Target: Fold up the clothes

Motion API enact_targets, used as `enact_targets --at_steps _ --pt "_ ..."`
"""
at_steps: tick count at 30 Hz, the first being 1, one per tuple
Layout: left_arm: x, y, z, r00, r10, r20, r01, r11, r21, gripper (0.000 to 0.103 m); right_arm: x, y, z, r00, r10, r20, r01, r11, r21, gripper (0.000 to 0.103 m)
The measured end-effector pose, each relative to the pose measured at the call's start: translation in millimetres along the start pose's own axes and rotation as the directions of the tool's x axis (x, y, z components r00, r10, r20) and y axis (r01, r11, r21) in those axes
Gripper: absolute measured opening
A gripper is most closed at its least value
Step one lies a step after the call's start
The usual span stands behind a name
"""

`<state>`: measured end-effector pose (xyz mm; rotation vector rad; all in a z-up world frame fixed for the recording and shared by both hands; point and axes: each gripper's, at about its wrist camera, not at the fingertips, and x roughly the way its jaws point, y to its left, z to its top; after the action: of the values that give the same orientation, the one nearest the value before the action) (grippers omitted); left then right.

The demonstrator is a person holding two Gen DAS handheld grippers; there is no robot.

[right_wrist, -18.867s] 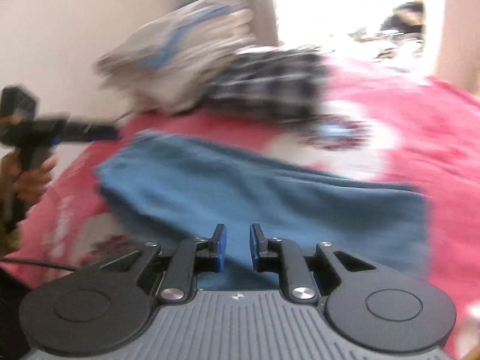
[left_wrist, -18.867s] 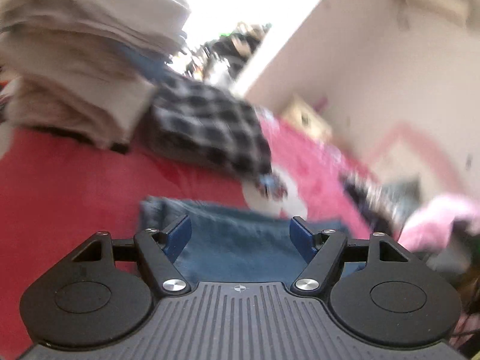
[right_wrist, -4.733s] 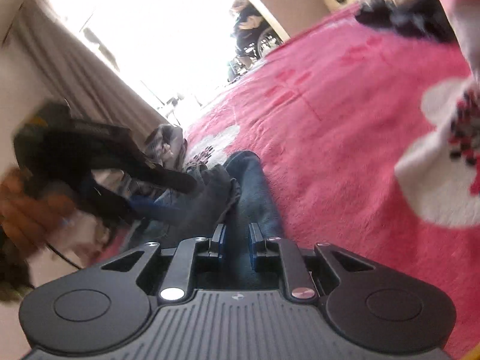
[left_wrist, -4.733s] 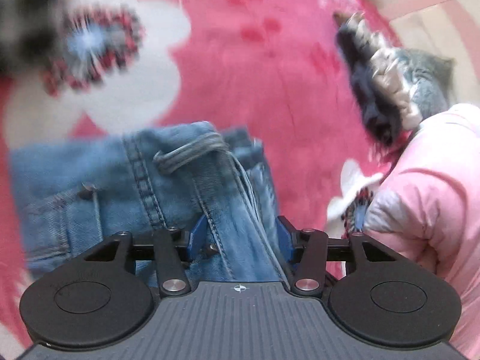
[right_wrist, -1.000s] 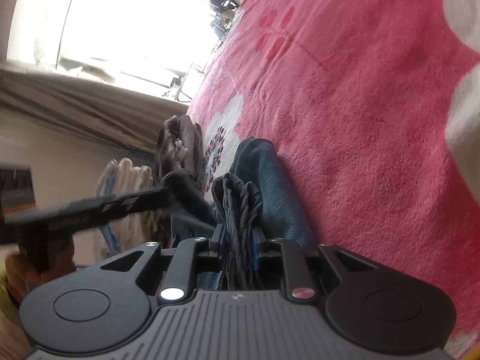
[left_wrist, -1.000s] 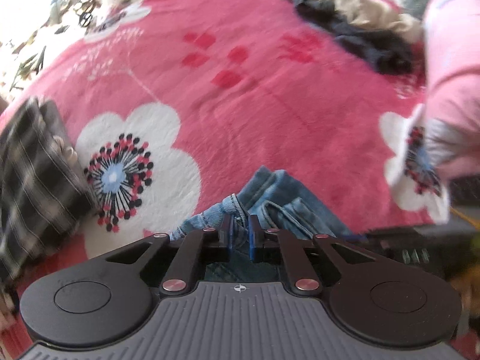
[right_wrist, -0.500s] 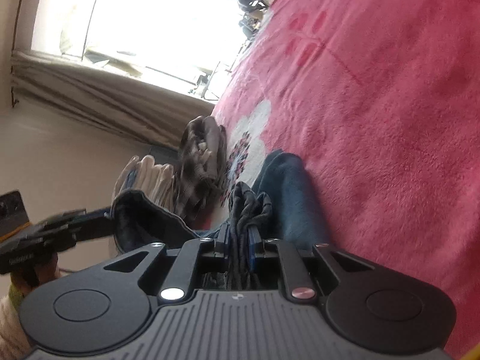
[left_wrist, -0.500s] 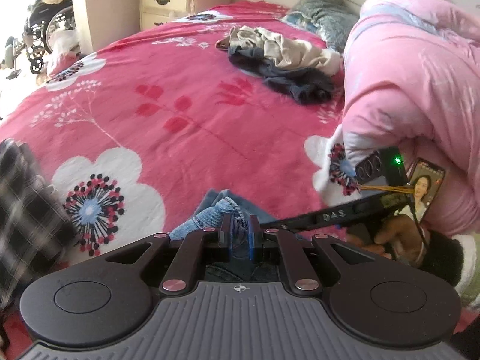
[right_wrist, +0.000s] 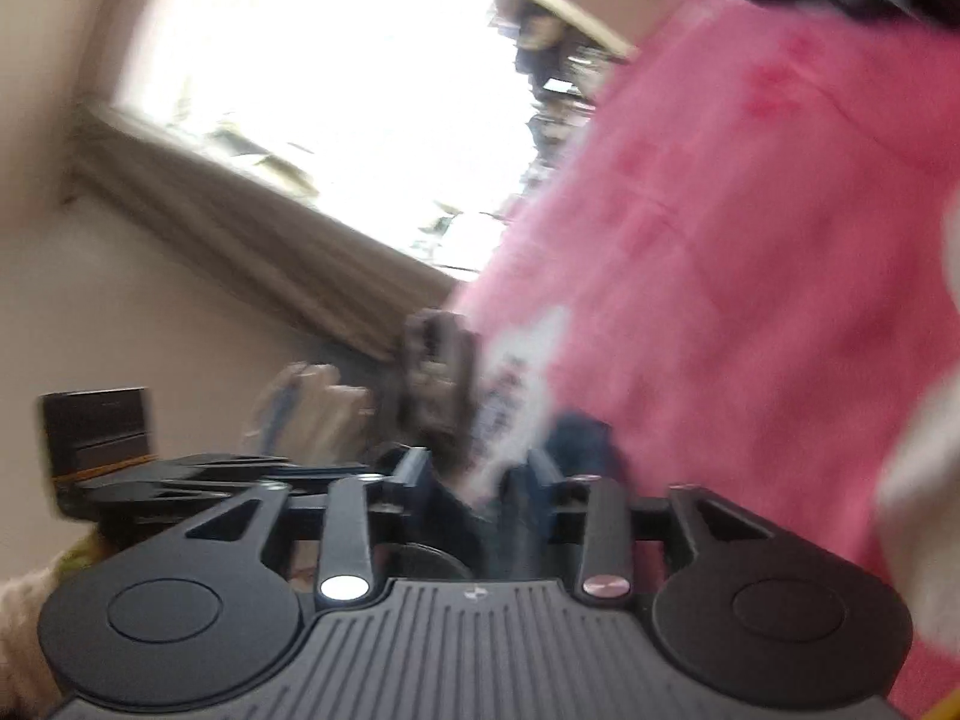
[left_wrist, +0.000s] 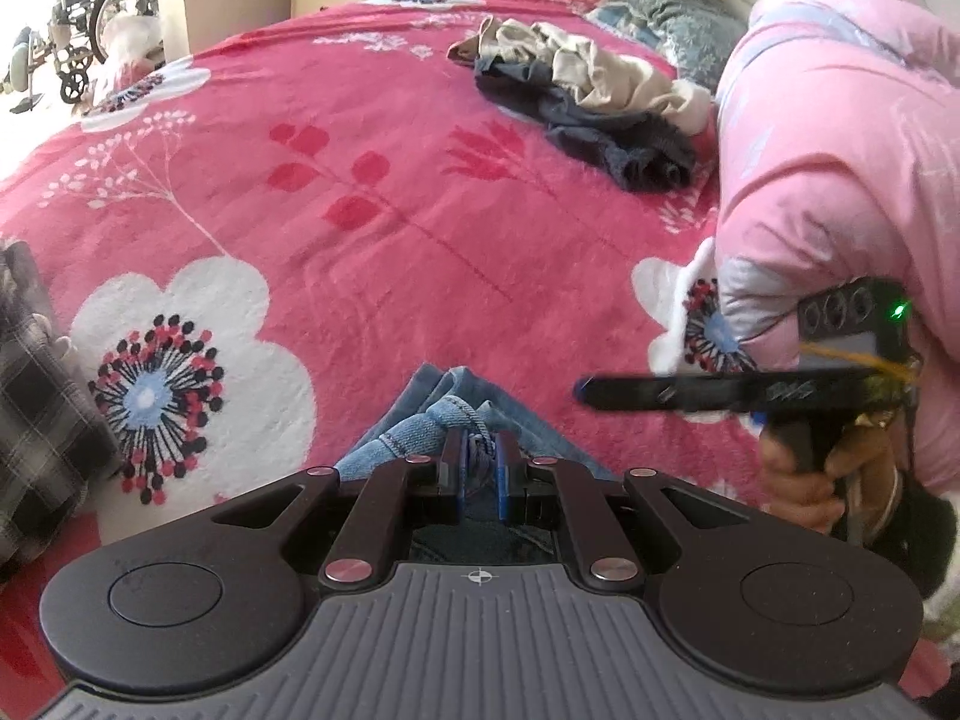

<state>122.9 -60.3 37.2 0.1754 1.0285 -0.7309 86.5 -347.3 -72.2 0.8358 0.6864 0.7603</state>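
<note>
Denim sits pinched in our left tongs [left_wrist: 478, 471]; the jeans [left_wrist: 444, 414] lie at six o'clock on the bed [left_wrist: 372, 240]. Our right tongs [right_wrist: 477, 474], clamped on them a moment ago, are opening empty: this fold is laid.

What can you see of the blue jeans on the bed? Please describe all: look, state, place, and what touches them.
The jeans are light blue denim with visible stitched seams, bunched into a folded mass of several layers. They lie on the pink flowered blanket, close in front of the left gripper, whose jaws are shut on a gathered edge. Most of the garment is hidden under that gripper. The right wrist view is too blurred to add detail.
</note>
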Motion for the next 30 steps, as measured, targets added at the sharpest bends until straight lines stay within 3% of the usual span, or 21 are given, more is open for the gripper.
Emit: enact_targets --at_steps 1,3,5,7,9,12,19,30 --pt "-4 1 -2 1.000 -0.005 0.007 0.005 1.000 -0.008 0.007 5 4 3 0.999 0.028 -0.024 -0.029 0.999 -0.026 0.058" --pt "-10 3 -4 1.000 -0.013 0.020 0.014 1.000 -0.023 0.007 19 6 10 0.996 0.055 -0.065 -0.057 0.998 -0.022 0.059" --pt "-13 3 -5 0.999 -0.013 0.030 0.014 1.000 -0.023 0.007 37 -1 18 0.995 0.044 -0.086 -0.038 0.997 0.066 0.060" --pt "-16 3 -7 0.999 -0.014 0.039 0.015 1.000 -0.027 0.007 51 -9 24 0.989 0.109 -0.099 -0.089 0.979 0.181 0.060" --pt "-20 2 -9 0.999 -0.017 0.049 0.019 0.999 -0.032 0.007 64 -15 25 0.972 0.203 -0.115 -0.167 0.950 0.265 0.060" --pt "-24 3 -13 0.998 -0.023 0.059 0.025 0.999 -0.041 0.007 80 -22 20 0.941 0.297 -0.162 -0.235 0.919 0.317 0.074" --pt "-33 12 -16 0.996 -0.033 0.081 0.039 0.997 -0.068 0.007 78 -31 7 0.883 0.427 -0.193 -0.364 0.884 0.292 0.100" --pt "-42 20 -19 0.992 -0.052 0.113 0.065 0.992 -0.110 0.007 72 6 -4 0.841 0.420 -0.341 -0.426 0.903 0.059 0.103"
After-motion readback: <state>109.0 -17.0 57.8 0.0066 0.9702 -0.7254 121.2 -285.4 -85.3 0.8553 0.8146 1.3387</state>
